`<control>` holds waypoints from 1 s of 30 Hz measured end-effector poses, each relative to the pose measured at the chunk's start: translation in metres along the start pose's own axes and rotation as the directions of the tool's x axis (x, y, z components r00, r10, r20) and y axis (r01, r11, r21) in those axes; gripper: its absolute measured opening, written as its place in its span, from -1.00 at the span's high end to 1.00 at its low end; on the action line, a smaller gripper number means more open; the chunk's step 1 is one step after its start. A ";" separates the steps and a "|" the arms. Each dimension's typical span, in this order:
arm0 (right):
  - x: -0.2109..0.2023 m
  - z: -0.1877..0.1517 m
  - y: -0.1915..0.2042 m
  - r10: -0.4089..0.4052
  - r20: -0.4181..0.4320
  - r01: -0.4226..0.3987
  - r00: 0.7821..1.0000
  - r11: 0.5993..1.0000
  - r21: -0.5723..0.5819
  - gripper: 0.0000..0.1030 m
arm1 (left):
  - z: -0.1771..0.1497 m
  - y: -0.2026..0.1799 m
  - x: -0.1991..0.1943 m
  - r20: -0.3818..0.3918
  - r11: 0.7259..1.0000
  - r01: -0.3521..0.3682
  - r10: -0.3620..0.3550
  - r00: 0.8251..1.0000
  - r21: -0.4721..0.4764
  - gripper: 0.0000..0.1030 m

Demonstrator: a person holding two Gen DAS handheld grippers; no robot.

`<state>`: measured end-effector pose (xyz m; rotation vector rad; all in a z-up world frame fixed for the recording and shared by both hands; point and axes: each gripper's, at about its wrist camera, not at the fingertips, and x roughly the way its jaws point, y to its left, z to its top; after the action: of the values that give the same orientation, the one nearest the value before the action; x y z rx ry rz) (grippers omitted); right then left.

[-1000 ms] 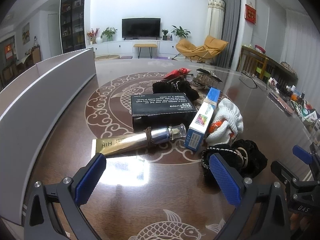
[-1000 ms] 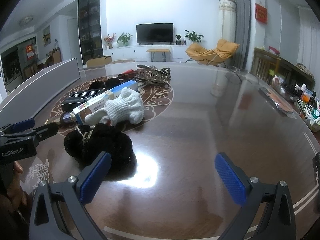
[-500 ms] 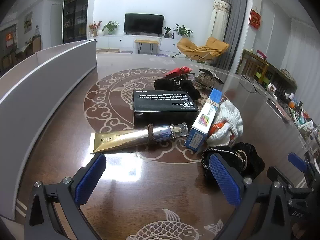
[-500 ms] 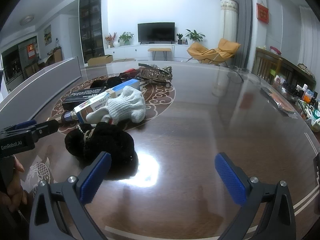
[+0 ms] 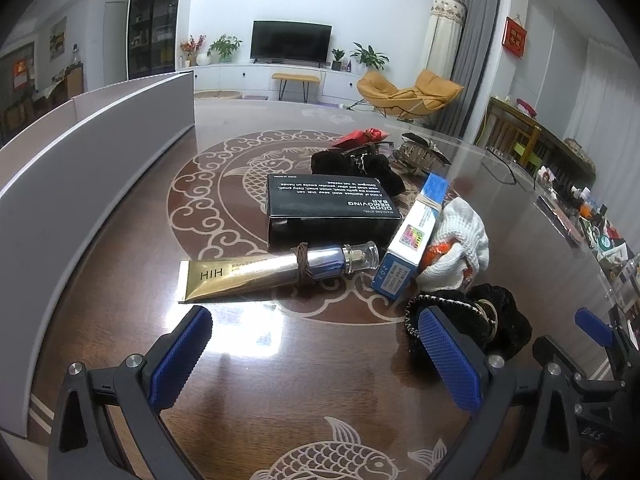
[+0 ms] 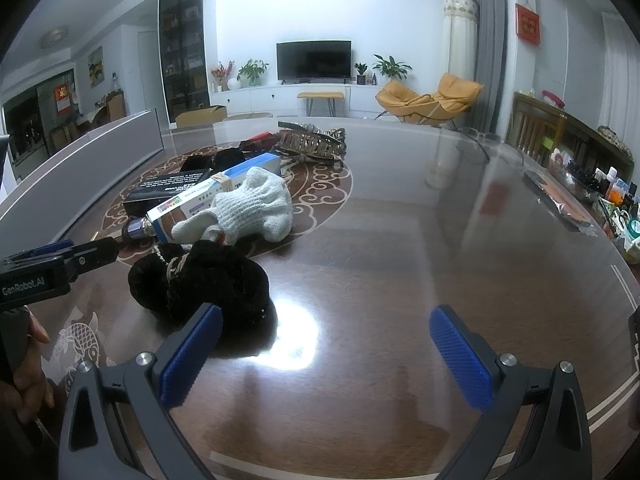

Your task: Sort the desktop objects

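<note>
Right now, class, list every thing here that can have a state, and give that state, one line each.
Left gripper: open, empty.
Right gripper: open, empty.
Gold tube: lying flat, capped, banded.
Black box: closed, flat.
Blue-and-white carton: closed, lying down.
White glove: crumpled.
Television: off.

1. The left wrist view sits low over the near edge of the table [image 5: 120, 264], facing the far edge and the television [image 5: 291, 40], close to the gold tube [image 5: 240, 276].
2. The right wrist view looks the same way from further right along that near edge, with bare tabletop ahead.
3. Both views share the black scrunchie [image 5: 492, 312] [image 6: 208, 276], white glove [image 5: 464, 232] [image 6: 256, 204] and blue-and-white box [image 5: 412, 236] [image 6: 208, 196].
</note>
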<state>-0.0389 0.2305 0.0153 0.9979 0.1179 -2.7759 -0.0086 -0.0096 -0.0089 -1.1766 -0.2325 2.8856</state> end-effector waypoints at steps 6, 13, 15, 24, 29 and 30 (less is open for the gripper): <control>0.000 -0.001 0.000 0.001 -0.007 -0.001 1.000 1.000 -0.001 -1.00 | 0.000 0.001 0.001 -0.019 1.000 -0.011 0.011 1.000 -0.008 -1.00; 0.000 -0.001 0.000 0.002 -0.007 -0.002 1.000 1.000 0.000 -1.00 | 0.001 0.001 0.002 -0.016 1.000 -0.010 0.010 1.000 -0.010 -1.00; 0.000 0.000 0.000 0.003 -0.007 -0.003 1.000 1.000 -0.001 -1.00 | 0.000 0.001 0.002 -0.018 1.000 -0.011 0.011 1.000 -0.009 -1.00; 0.000 -0.001 0.000 0.003 -0.010 -0.003 1.000 1.000 -0.001 -1.00 | 0.000 0.003 0.004 -0.017 1.000 -0.011 0.010 1.000 -0.016 -1.00; 0.001 -0.002 0.002 0.007 -0.016 -0.007 1.000 1.000 -0.002 -1.00 | 0.000 0.004 0.004 -0.030 1.000 -0.014 0.014 0.999 -0.019 -1.00; 0.001 -0.002 0.001 0.008 -0.017 -0.008 1.000 1.000 -0.002 -1.00 | -0.001 0.004 0.004 -0.032 1.000 -0.016 0.015 0.999 -0.019 -1.00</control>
<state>-0.0379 0.2293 0.0134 1.0188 0.1188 -2.7605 -0.0106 -0.0131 -0.0124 -1.2311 -0.2520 2.8818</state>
